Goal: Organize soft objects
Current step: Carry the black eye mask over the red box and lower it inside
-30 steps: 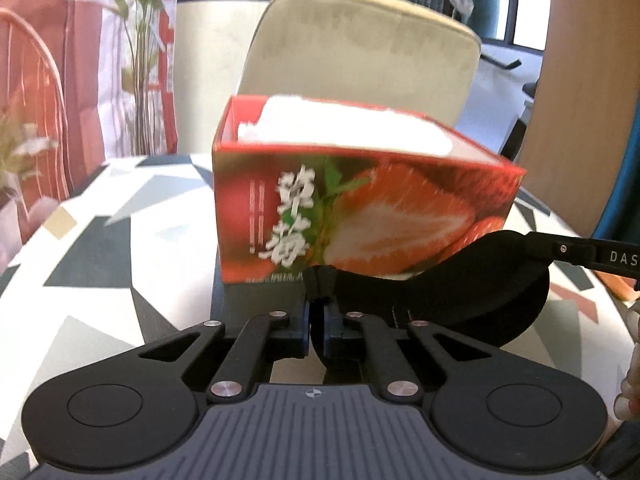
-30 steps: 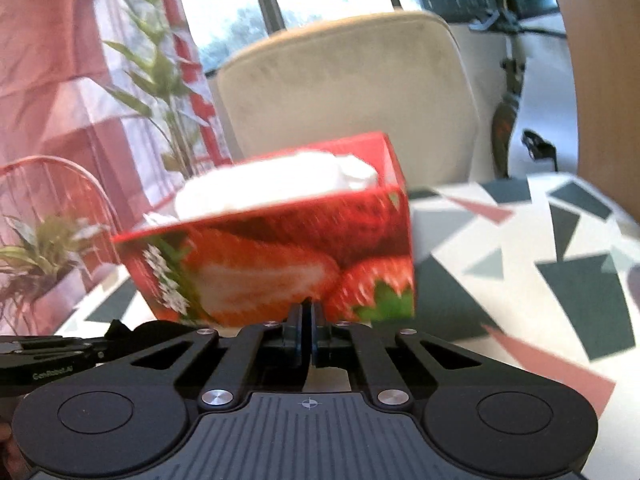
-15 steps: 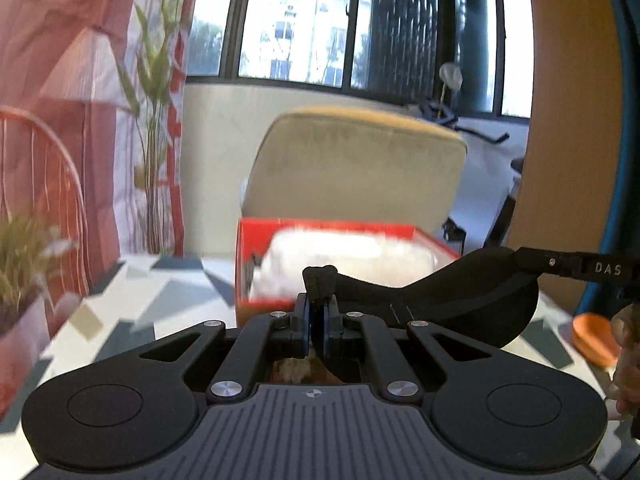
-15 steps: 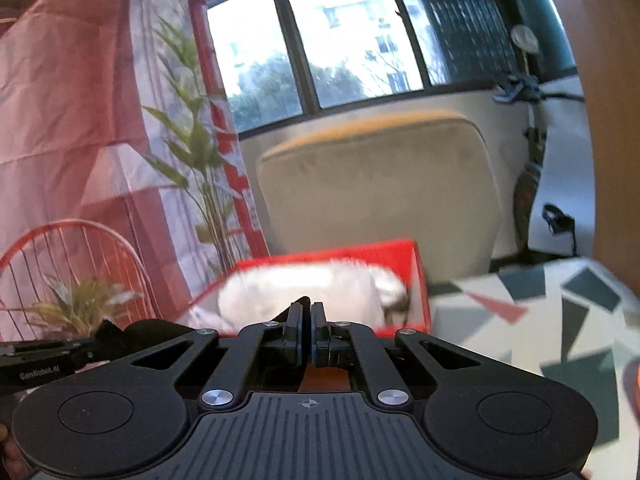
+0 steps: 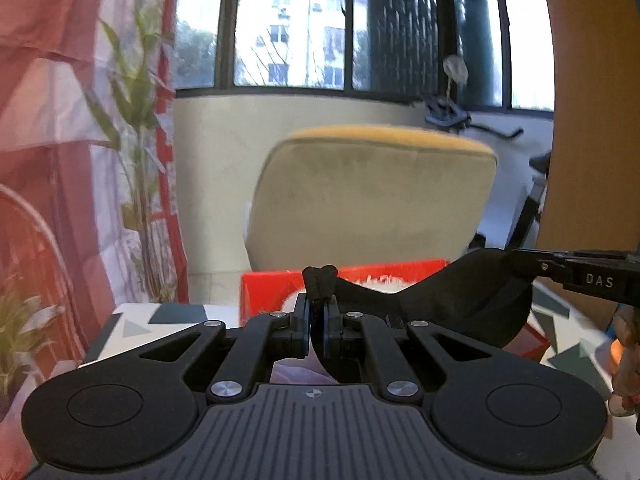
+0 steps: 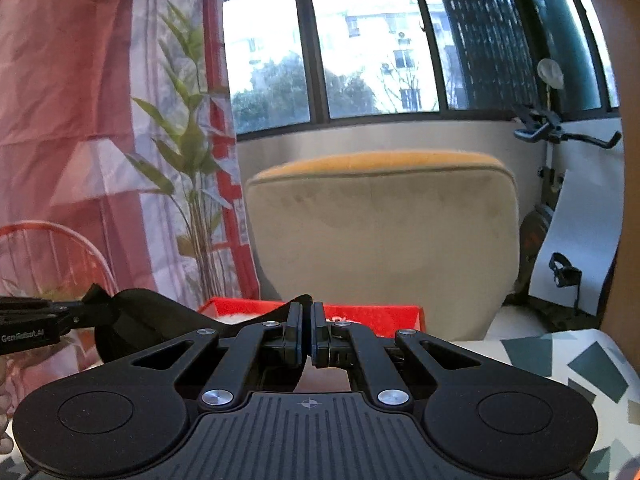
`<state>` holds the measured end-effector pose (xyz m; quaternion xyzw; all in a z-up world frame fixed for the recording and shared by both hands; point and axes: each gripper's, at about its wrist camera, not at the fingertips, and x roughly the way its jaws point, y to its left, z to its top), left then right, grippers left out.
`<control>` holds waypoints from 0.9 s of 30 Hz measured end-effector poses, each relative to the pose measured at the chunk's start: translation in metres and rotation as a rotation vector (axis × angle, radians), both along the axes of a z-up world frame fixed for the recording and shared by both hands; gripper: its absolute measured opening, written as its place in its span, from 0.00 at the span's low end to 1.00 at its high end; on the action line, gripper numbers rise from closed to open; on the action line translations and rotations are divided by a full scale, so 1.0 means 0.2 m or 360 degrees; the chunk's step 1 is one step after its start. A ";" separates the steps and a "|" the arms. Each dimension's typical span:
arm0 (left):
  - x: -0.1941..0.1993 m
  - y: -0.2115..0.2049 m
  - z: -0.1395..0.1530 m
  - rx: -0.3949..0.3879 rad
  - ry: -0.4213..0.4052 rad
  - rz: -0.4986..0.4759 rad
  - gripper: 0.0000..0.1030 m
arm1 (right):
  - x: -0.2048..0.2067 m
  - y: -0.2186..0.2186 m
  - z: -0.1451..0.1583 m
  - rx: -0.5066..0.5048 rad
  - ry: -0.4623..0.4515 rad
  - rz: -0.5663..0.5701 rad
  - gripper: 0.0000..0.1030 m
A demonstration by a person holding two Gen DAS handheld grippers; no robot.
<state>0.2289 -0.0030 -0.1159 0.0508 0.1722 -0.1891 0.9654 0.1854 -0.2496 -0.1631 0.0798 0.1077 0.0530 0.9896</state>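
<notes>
A black soft fabric piece point(image 5: 460, 296) hangs stretched between both grippers above the table. My left gripper point(image 5: 316, 308) is shut on its folded left end. In the right wrist view my right gripper point(image 6: 306, 332) is shut on the other end, and the black fabric point(image 6: 152, 320) runs off to the left, where the left gripper point(image 6: 86, 306) pinches it. Low behind the fingers stands a red strawberry-print box point(image 5: 272, 292) with something white and fluffy point(image 5: 384, 282) inside. The same red box point(image 6: 372, 316) shows only its rim in the right view.
The table point(image 5: 172, 320) has a white top with grey and red triangles point(image 6: 560, 360). Behind the box stands a beige padded chair point(image 5: 372, 200). A leafy plant point(image 6: 188, 152) and a red wire basket point(image 6: 52, 256) are at the left. A hand point(image 5: 624, 360) shows at the right edge.
Both grippers have risen with the black fabric held between them. The red box, which filled both views, now sits low behind the fingers, and the window has come into view.
</notes>
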 end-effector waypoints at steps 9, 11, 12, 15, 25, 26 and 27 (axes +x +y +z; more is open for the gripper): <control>0.20 -0.12 -0.17 0.0132 0.0277 -0.0062 0.07 | 0.24 0.02 -0.19 -0.0013 0.0253 0.0023 0.04; 0.24 -0.11 -0.19 0.0134 0.0308 -0.0060 0.07 | 0.27 0.02 -0.22 -0.0009 0.0284 0.0021 0.04; 0.26 -0.11 -0.19 0.0138 0.0319 -0.0058 0.07 | 0.29 0.02 -0.24 -0.0005 0.0299 0.0017 0.04; 0.29 -0.11 -0.21 0.0148 0.0360 -0.0058 0.07 | 0.32 0.01 -0.27 0.0004 0.0336 0.0005 0.04; 0.35 -0.14 -0.25 0.0180 0.0421 -0.0054 0.07 | 0.36 -0.03 -0.31 0.0042 0.0444 -0.0021 0.04; 0.35 -0.14 -0.25 0.0187 0.0423 -0.0056 0.07 | 0.36 -0.03 -0.31 0.0041 0.0448 -0.0023 0.04; 0.35 -0.15 -0.25 0.0195 0.0423 -0.0055 0.07 | 0.36 -0.03 -0.31 0.0038 0.0449 -0.0024 0.04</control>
